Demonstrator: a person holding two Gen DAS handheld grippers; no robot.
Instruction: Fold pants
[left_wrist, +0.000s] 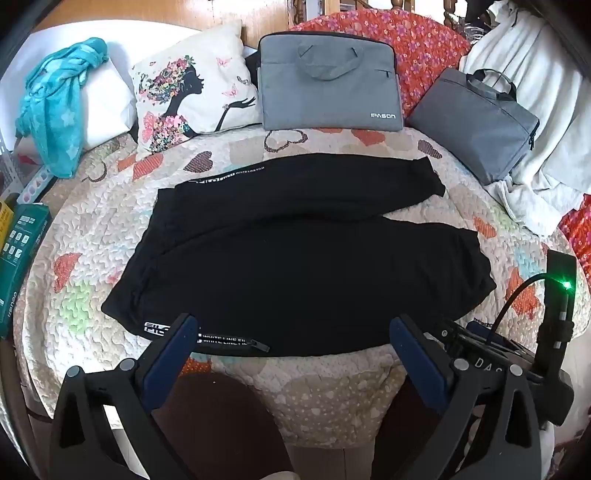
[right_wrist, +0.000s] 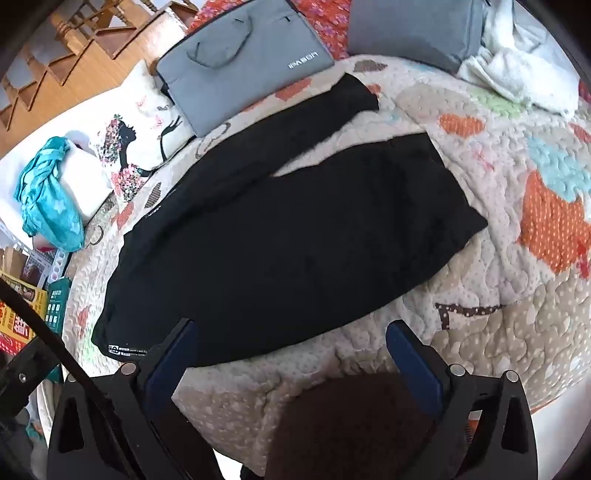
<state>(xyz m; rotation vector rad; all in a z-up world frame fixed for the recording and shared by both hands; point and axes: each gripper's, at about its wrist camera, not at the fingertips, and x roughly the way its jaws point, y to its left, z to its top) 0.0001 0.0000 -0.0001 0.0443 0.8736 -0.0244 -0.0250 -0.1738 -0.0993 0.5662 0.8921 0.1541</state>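
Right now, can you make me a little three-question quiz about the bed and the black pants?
1. True or false: the black pants lie spread out on the heart quilt with both legs apart.
2. Which bag shows a white brand name? A) the upright grey laptop bag B) the grey bag lying to its right C) neither.
3. Fill in: both the left claw and the right claw are ____ and hold nothing.

Key: 1 true; 2 A; 3 open.
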